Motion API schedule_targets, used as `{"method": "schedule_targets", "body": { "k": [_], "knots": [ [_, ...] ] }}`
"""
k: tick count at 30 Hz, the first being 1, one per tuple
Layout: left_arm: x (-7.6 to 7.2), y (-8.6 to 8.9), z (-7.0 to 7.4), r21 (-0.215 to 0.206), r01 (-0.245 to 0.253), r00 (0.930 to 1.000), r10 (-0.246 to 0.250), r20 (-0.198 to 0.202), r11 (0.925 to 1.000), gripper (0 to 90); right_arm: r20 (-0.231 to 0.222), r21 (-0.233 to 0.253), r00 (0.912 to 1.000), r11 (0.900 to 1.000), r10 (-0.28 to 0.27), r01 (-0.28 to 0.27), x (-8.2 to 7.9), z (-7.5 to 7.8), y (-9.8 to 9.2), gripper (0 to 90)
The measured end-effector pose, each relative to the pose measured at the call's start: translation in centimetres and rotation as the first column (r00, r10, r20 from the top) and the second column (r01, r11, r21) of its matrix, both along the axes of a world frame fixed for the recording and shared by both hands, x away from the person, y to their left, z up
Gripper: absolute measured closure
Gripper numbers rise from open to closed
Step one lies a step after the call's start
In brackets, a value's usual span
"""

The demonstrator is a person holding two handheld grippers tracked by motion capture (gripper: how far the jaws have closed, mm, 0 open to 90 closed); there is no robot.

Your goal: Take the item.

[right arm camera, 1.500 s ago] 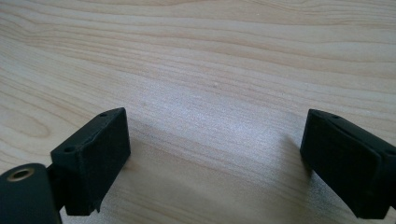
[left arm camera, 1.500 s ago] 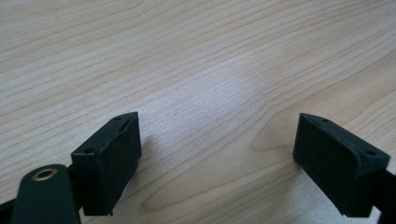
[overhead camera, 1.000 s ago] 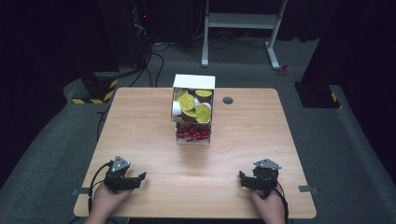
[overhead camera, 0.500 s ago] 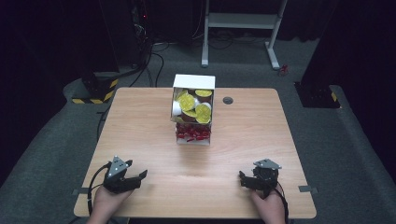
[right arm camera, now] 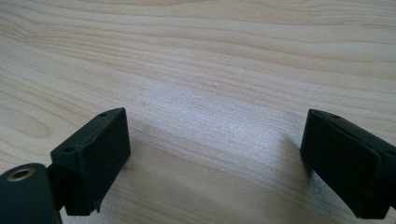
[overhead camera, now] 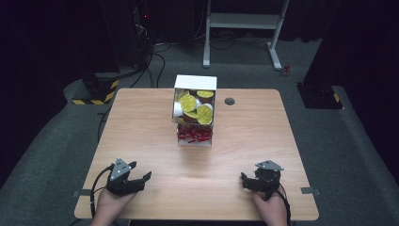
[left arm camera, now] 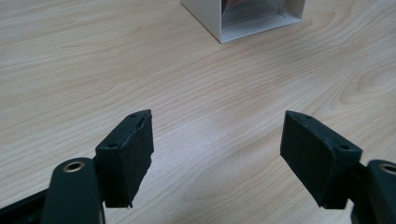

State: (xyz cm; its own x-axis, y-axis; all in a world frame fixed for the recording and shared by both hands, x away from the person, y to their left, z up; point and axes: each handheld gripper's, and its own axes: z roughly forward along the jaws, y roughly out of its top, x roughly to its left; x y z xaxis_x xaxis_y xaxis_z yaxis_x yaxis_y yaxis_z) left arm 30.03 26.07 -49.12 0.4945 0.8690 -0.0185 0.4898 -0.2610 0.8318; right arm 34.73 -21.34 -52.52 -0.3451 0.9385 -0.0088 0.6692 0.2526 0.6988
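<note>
Nothing is yet held: the left gripper (overhead camera: 141,179) and right gripper (overhead camera: 245,181) are rested wide open on the desk (overhead camera: 141,127), well apart from the white box (overhead camera: 195,110) of capsules. All handling is judged outstanding.

My left tool (overhead camera: 143,177) sits low over the near left of the counter (overhead camera: 155,136), jaws spread wide and empty, angled toward the right. My right tool (overhead camera: 244,181) sits at the near right, jaws wide apart and empty. My hands grip both from behind.
</note>
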Motion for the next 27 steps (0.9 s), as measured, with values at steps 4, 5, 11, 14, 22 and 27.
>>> {"method": "schedule_targets", "body": {
  "k": [4, 5, 11, 14, 22, 27],
  "knots": [
    [-0.02, -0.36, 0.26, 0.003, 0.009, 0.9999, -0.009, 0.005, 1.0000, 26.3, 0.004, -0.005, 1.0000, 1.000, 0.005, -0.005, 0.03, 0.00, -0.06, 8.3],
    [-0.05, -0.49, 0.31, 0.005, 0.008, 0.9999, -0.008, 0.009, 0.9999, 26.3, 0.003, -0.004, 1.0000, 1.000, 0.004, -0.004, 0.03, 0.00, -0.05, 8.3],
    [-0.07, -0.68, 0.18, 0.014, 0.024, 0.9997, -0.024, 0.006, 0.9996, 27.0, 0.004, -0.005, 1.0000, 1.000, 0.005, -0.005, 0.03, 0.00, -0.06, 8.3],
    [-0.08, -0.45, -0.09, -0.007, 0.038, 0.9993, -0.038, 0.006, 0.9992, 29.3, 0.003, -0.004, 1.0000, 1.000, 0.009, -0.009, 0.03, 0.01, -0.04, 8.6],
    [0.03, -0.08, -0.33, -0.024, 0.057, 0.9983, -0.057, 0.011, 0.9981, 34.2, 0.003, -0.003, 0.9999, 1.000, 0.014, -0.014, 0.05, -0.01, -0.02, 8.6],
    [0.32, -0.10, -0.01, -0.014, 0.047, 0.9989, -0.047, 0.003, 0.9988, 36.4, 0.000, -0.001, 0.9998, 1.000, 0.018, -0.018, 0.04, 0.00, 0.02, 8.6]
  ]
}}
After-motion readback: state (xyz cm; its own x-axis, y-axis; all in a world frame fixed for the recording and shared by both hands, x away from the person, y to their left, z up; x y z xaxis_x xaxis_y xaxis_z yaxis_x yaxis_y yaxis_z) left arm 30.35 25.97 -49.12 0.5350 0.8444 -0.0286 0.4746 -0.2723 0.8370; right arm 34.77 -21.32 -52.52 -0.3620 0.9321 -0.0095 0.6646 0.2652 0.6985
